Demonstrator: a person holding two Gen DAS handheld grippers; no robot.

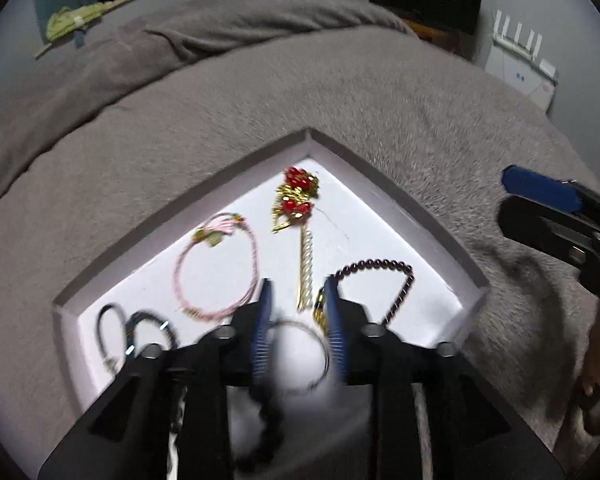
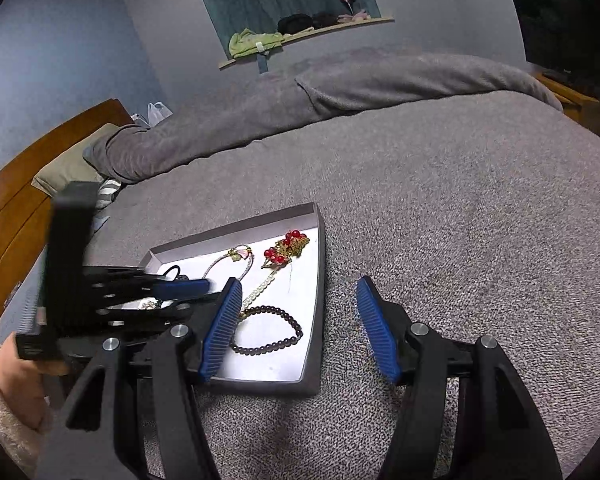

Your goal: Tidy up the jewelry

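A shallow grey tray (image 1: 380,184) with a white floor lies on the grey bed cover; it also shows in the right wrist view (image 2: 318,280). In it lie a pink cord bracelet (image 1: 216,264), a gold hairpin with red beads (image 1: 298,200), a dark bead bracelet (image 1: 396,280), dark rings (image 1: 112,328) and a thin silver ring (image 1: 320,344). My left gripper (image 1: 298,300) hovers low over the tray with jaws apart and nothing between them; the silver ring lies below it. My right gripper (image 2: 298,300) is open and empty above the tray's right edge.
The grey blanket (image 2: 440,208) covers the whole bed, with a folded roll at the far side. A wooden headboard (image 2: 16,208) stands at left. A wall shelf (image 2: 300,32) with clothes and a dark screen (image 2: 560,36) are beyond the bed.
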